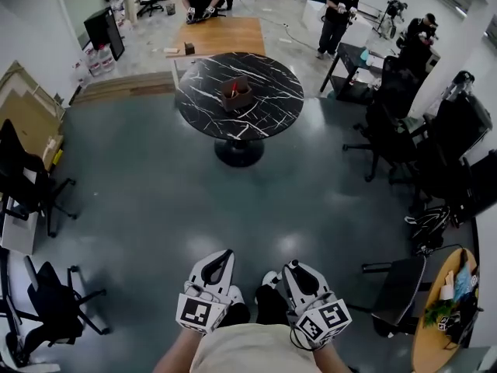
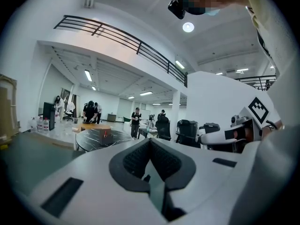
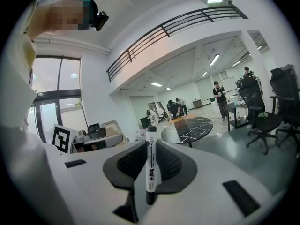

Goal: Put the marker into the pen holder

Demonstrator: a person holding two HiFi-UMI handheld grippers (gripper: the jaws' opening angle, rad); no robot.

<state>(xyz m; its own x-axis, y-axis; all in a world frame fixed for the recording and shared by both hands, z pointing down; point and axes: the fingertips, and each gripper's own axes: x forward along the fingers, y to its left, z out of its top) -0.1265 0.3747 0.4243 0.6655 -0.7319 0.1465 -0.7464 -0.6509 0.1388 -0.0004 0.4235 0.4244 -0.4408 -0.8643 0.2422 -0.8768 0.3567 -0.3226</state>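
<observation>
While held low by the person's waist, clamped a white black-capped marker (image 3: pixel 151 170) upright between the jaws of the right gripper (image 1: pixel 292 265). Pressed the jaws of the left gripper (image 1: pixel 226 254) together on nothing. Stood well apart from the brown box-shaped pen holder (image 1: pixel 237 96) on the round black marble worktop (image 1: pixel 268 113) across the grey floor (image 1: pixel 155 185).

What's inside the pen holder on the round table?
A red item shows inside the pen holder, too distant to identify. Its walls hide everything lower down.
</observation>
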